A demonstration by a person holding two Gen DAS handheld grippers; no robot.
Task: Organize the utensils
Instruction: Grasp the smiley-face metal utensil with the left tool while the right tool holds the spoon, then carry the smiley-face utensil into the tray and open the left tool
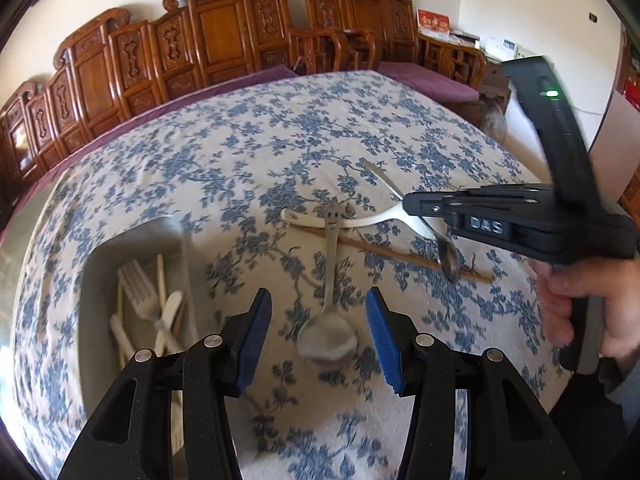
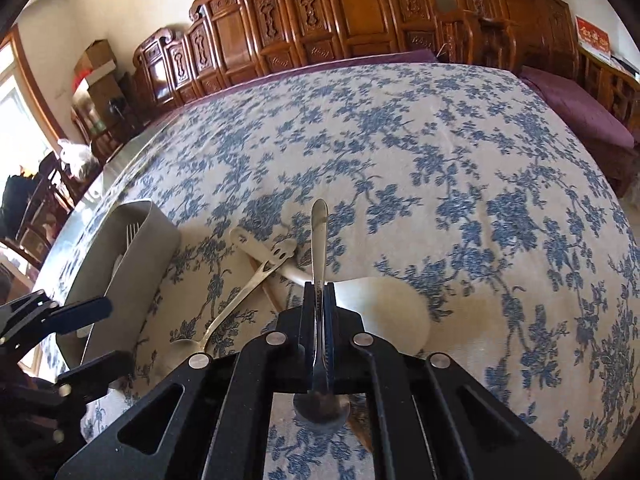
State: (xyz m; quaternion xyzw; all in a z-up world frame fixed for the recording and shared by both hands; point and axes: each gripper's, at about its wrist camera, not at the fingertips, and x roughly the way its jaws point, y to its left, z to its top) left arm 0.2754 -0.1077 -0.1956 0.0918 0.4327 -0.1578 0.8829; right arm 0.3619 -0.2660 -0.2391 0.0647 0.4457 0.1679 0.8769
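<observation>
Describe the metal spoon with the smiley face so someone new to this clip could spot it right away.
Start at the grey utensil tray on the floral tablecloth. Just right of it, between the open left gripper fingers, lies the smiley-face spoon, bowl nearest the camera. Unlike the white spoon it crosses, it is metal, with a face on its handle end.

"DAS" raised letters on right gripper (image 1: 424,205) body, red wall sign (image 1: 433,22) w/ gold chars, unreadable

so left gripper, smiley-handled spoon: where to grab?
Grip the smiley-handled spoon mid-handle, from above, pads either side of the shaft. It lies flat on the tablecloth, bowl towards the open left gripper; the far handle end crosses the white spoon, so stay nearer.
</observation>
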